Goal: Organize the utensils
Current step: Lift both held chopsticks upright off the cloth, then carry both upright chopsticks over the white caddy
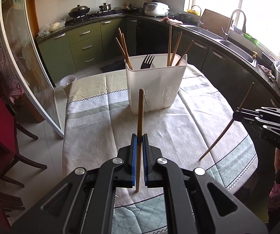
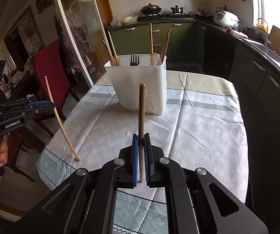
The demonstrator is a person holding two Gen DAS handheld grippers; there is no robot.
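Note:
A white plastic utensil caddy [image 1: 155, 85] stands on the table and holds several wooden chopsticks, a black fork [image 1: 147, 61] and a pale spoon [image 1: 183, 59]. My left gripper [image 1: 139, 137] is shut on a wooden chopstick [image 1: 140, 113] held upright, in front of the caddy. My right gripper [image 2: 141, 136] is shut on another wooden chopstick [image 2: 141, 109], also upright, short of the caddy [image 2: 140, 85]. Each gripper shows in the other view, the right one [image 1: 237, 113] at the right with its chopstick [image 1: 223, 134], the left one [image 2: 51, 104] at the left with its chopstick [image 2: 61, 124].
The table [image 1: 93, 128] carries a grey-green patterned cloth. A red chair [image 2: 48, 70] stands at the left side. Kitchen counters with a sink [image 1: 235, 44], a rice cooker [image 1: 156, 8] and a stove run behind. A glass sliding door [image 1: 24, 68] is at the left.

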